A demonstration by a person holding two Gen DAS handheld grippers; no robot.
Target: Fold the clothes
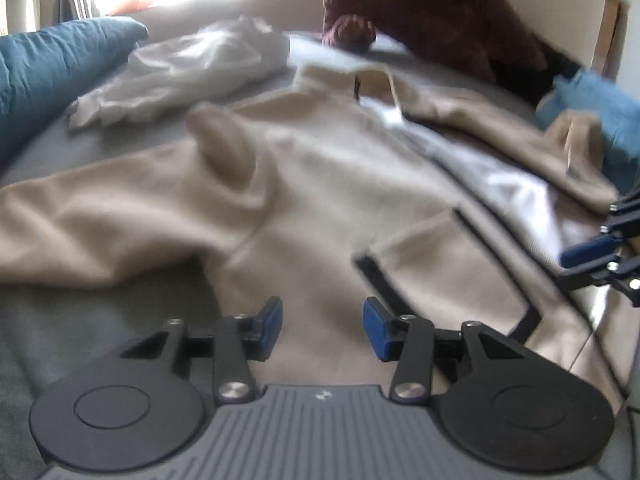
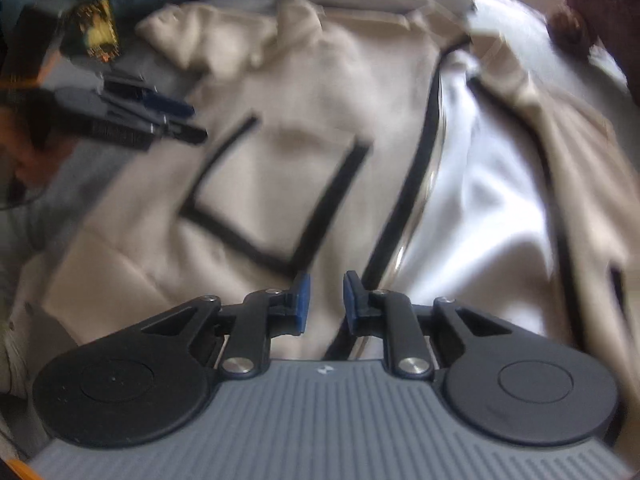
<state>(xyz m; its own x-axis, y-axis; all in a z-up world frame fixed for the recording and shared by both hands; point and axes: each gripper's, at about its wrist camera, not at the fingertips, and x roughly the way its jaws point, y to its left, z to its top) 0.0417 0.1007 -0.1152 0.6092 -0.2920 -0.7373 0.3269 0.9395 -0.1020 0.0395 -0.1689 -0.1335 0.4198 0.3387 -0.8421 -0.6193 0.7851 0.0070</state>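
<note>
A beige jacket (image 1: 320, 184) lay spread open on a grey bed (image 1: 92, 320), its black-edged front parted so that the white lining (image 2: 480, 200) showed down the middle, and a patch pocket (image 2: 272, 192) outlined in black trim sat flat on one front panel; whether anything was inside the pocket could not be told. One sleeve (image 1: 100, 220) stretched out across the bed in loose folds. The left gripper (image 1: 322, 330) hung low over the jacket's hem with its blue-padded jaws well apart and nothing between them; whether the pads touched the cloth could not be told. The right gripper (image 2: 323, 300) was also open, though more narrowly, with bare beige cloth showing in the gap just beside the black front edge, and it held nothing. The left wrist view alone showed a crumpled white garment (image 1: 180, 76) lying beyond the jacket, a blue pillow (image 1: 52, 68) at the far left, another blue cushion (image 1: 596, 112) at the right, a dark red garment (image 1: 420, 12) near the bright window, and the tip of the right gripper at the right edge. The right wrist view alone showed the left gripper from the side over the jacket's edge, with a person (image 2: 24, 140) blurred behind it at the left.
</note>
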